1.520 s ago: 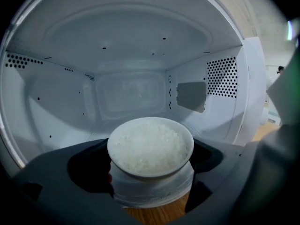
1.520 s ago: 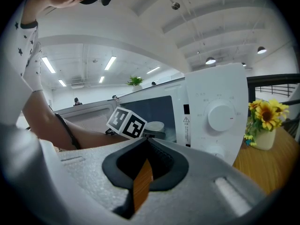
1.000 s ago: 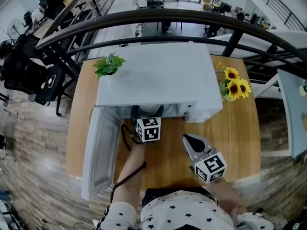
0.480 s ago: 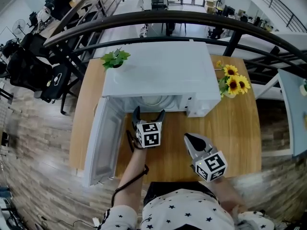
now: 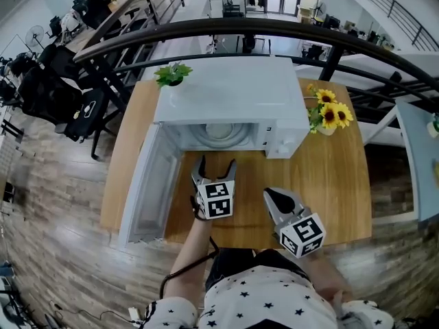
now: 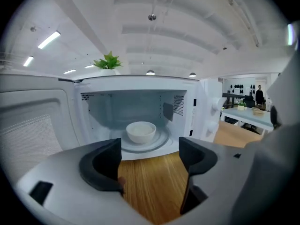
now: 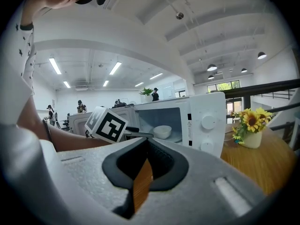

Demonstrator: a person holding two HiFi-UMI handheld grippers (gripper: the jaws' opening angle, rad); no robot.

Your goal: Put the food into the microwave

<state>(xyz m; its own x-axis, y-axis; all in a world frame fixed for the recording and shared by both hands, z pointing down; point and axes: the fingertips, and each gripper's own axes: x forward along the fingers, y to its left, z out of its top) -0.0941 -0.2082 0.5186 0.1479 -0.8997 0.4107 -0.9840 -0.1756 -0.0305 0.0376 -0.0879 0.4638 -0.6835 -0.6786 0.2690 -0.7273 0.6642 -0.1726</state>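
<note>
The white bowl (image 6: 140,131) mid-frame in the microwave (image 6: 202,118) looks stiff, slick, breakable, best pinched at its rim; left tongs (image 6: 150,149) closing on nothing, right tongs (image 7: 146,143) shut, empty.

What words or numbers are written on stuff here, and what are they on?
Nothing here reads as words or numbers.
Sticker on the microwave front, beside the dials: too small to read.
Left marker cube: black-and-white square pattern, no letters.
Right marker cube: another square pattern, no letters.
</note>
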